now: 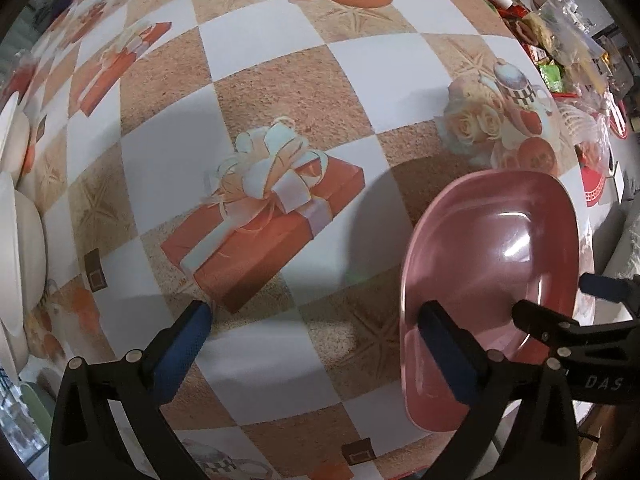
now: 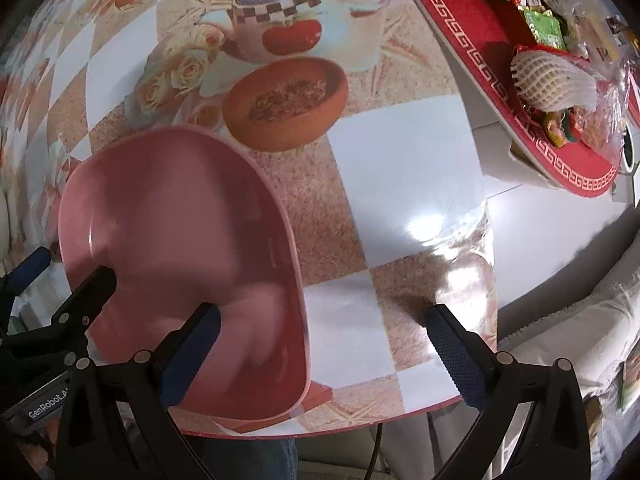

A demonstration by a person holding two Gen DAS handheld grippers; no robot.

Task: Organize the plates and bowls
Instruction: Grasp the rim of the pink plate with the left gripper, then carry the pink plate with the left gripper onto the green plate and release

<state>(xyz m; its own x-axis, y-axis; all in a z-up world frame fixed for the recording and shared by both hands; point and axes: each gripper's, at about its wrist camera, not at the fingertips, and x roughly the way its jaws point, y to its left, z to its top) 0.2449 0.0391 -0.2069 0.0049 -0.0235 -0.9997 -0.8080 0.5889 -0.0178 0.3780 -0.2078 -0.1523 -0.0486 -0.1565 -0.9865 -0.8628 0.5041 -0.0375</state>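
The pink bowl [image 2: 180, 272] sits on the table [image 2: 400, 168] close to its near edge, and everything here is read from it. In the left wrist view the same pink bowl [image 1: 492, 280] fills the lower right, with the left gripper [image 1: 316, 344] pointing down at the patterned cloth: one blue pad sits over the bowl's near rim, the other stands well off to the bowl's left over a printed gift box, so the fingers are spread wide with nothing pinched. The right gripper [image 2: 320, 344] pointing down too, fingers wide apart: one pad hangs over the bowl's inside, the other over bare table to the bowl's right, clamped on nothing. Beyond the bowl's far rim the cloth shows a printed teapot and a clay dish. Far to the bowl's left, at the edge of the left wrist view, white dishes [image 1: 24, 248] sit stacked. Past the bowl's right, a red tray [image 2: 532, 120] carries snack packets [image 2: 544, 28].
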